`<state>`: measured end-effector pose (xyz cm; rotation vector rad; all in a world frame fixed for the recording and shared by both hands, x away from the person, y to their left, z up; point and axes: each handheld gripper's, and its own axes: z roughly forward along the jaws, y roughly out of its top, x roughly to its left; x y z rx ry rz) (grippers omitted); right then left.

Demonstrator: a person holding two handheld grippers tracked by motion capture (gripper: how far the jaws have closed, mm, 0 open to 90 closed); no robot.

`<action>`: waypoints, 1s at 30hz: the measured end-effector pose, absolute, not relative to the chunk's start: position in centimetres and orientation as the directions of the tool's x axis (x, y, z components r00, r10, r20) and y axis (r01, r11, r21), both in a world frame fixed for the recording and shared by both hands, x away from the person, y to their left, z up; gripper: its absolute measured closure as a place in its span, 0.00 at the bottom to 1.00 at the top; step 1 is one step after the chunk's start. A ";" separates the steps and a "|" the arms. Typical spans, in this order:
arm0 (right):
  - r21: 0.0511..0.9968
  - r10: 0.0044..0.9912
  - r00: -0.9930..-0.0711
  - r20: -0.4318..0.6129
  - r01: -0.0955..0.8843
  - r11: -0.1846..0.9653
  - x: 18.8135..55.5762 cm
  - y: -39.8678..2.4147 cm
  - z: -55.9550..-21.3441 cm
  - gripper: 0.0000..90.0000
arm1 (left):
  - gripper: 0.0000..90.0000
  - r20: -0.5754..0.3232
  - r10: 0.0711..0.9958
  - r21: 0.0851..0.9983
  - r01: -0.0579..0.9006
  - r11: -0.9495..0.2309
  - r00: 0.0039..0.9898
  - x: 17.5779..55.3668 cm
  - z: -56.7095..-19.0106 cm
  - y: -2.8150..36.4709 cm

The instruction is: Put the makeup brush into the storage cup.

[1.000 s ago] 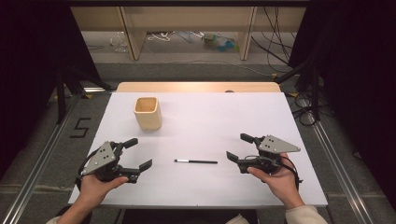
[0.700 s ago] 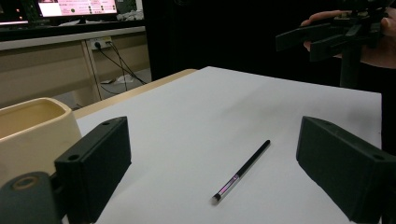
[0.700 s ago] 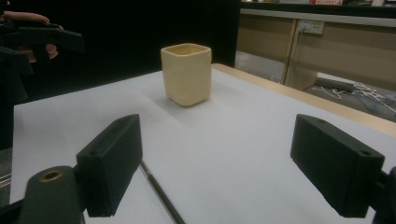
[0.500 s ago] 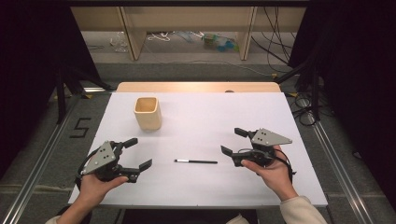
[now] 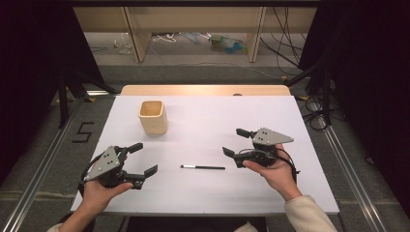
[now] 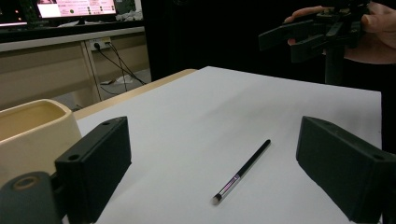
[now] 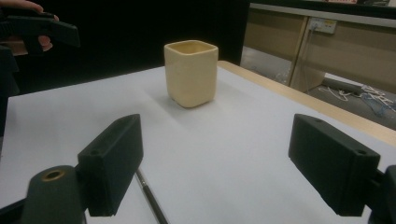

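Observation:
A thin black pen [image 5: 203, 167] with a silver end lies flat on the white table [image 5: 208, 116], near its front middle. The pen [image 6: 243, 171] shows between the left gripper's jaws in the left gripper view. In the right gripper view the pen [image 7: 152, 200] runs out at the bottom edge. A cream square cup [image 5: 153, 117] stands upright at the back left. My left gripper [image 5: 146, 157] is held open to the left of the pen. My right gripper [image 5: 232, 141] is open just right of the pen's tip, a little above the table. Neither holds anything.
A wooden strip [image 5: 203, 90] borders the table's far edge, with shelving legs and cables on the floor behind. Metal rails [image 5: 43, 159] run along both sides. The cup [image 7: 191, 72] faces the right gripper; the left gripper [image 7: 42, 25] shows far off.
My right gripper has moved left and slightly away from the person, closer to the pen's right end. The left gripper, pen and cup have stayed put.

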<state>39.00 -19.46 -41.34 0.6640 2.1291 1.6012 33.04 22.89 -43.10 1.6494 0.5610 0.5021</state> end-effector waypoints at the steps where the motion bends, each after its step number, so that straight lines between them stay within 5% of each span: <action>1: 0.963 0.584 -0.811 -0.031 0.133 0.236 39.1 -19.4 -41.3 0.21 | 0.11 0.013 0.618 0.989 0.079 -0.121 0.786 33.0 -43.1 22.9; 30: 0.946 0.521 -0.853 -0.020 0.152 0.285 42.3 -14.6 -41.0 0.21 | 0.11 0.033 0.603 0.990 0.058 -0.130 0.797 32.9 -42.9 22.7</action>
